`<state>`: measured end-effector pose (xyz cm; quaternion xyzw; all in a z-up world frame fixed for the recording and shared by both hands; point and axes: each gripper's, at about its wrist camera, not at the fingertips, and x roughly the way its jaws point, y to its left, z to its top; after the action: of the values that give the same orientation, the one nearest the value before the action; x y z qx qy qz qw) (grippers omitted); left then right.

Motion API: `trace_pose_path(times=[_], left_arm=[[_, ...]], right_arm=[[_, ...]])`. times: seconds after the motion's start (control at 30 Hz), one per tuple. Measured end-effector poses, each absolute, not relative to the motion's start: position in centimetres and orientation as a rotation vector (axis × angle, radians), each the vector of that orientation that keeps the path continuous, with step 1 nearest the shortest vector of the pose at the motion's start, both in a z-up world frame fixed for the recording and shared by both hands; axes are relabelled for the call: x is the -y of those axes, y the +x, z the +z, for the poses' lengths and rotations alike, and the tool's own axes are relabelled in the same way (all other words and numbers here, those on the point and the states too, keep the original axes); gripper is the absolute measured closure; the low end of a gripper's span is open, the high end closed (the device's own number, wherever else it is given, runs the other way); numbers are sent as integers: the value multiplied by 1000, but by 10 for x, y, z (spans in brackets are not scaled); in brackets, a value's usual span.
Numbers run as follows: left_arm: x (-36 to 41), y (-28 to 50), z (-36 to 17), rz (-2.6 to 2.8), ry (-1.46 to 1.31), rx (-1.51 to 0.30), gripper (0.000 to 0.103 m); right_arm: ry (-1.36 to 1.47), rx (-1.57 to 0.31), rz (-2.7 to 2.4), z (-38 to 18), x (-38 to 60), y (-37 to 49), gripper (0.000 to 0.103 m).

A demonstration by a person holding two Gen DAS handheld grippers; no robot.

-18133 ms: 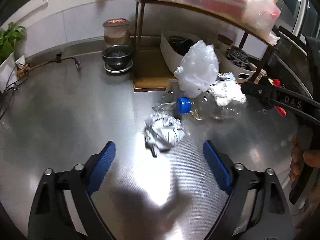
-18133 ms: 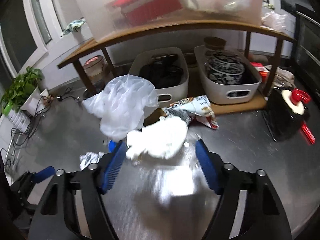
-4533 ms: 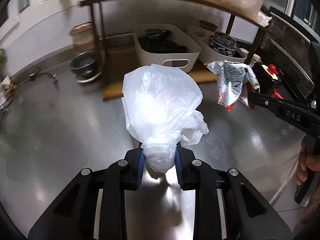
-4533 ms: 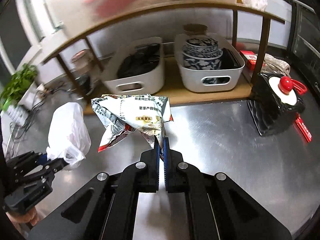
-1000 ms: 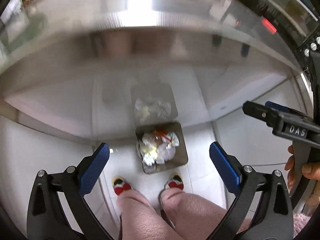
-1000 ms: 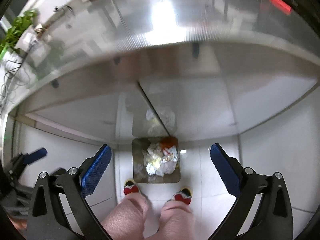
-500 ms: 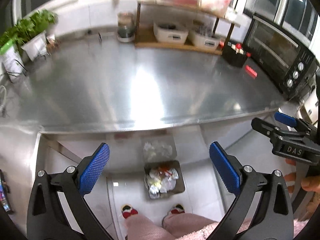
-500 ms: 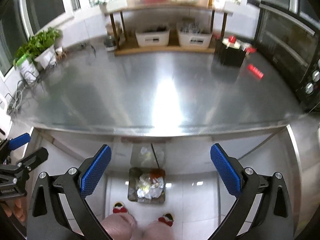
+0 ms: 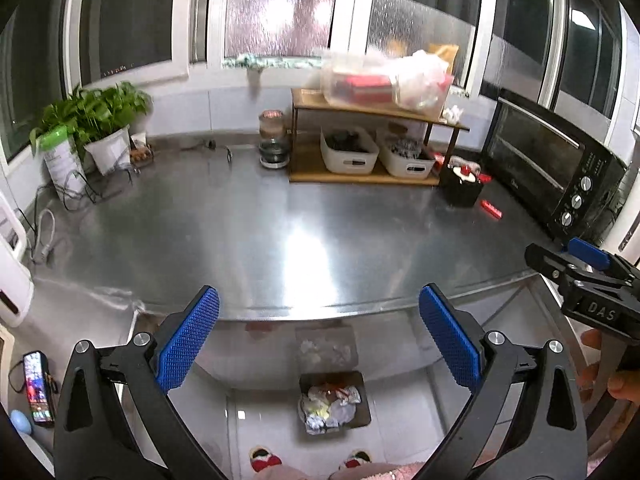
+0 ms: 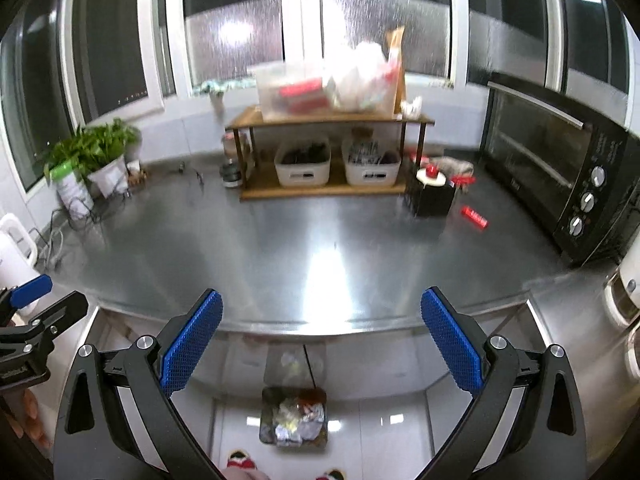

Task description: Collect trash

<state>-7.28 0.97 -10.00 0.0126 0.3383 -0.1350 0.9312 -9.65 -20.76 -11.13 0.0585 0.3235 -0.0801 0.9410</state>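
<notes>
Both grippers hang spread wide and carrying nothing: the left gripper [image 9: 319,338] and the right gripper [image 10: 321,340] are held back from the steel counter [image 9: 280,224], above its front edge. The trash [image 9: 330,406] (crumpled paper, wrappers, a bit of red) sits heaped in the small square bin [image 9: 360,420] on the floor, just in front of the person's slippers [image 9: 264,456] and tucked below the counter edge, likely so things can be dropped straight down into it. No loose litter shows on the counter's open middle; only the wooden shelf [image 9: 372,178] with its white tubs, the potted plant [image 9: 100,136], a black holder [image 9: 460,192] and the toaster oven [image 9: 552,168] line the back, so collecting looks about finished.
</notes>
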Motion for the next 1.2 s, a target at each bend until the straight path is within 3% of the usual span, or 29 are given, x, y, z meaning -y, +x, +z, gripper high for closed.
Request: trace_pose_path(times=[1.2], left_arm=[[1,-82,-58,-289,41,-547,8]], right_arm=[[119,-556,-181,-78,207,-110,3]])
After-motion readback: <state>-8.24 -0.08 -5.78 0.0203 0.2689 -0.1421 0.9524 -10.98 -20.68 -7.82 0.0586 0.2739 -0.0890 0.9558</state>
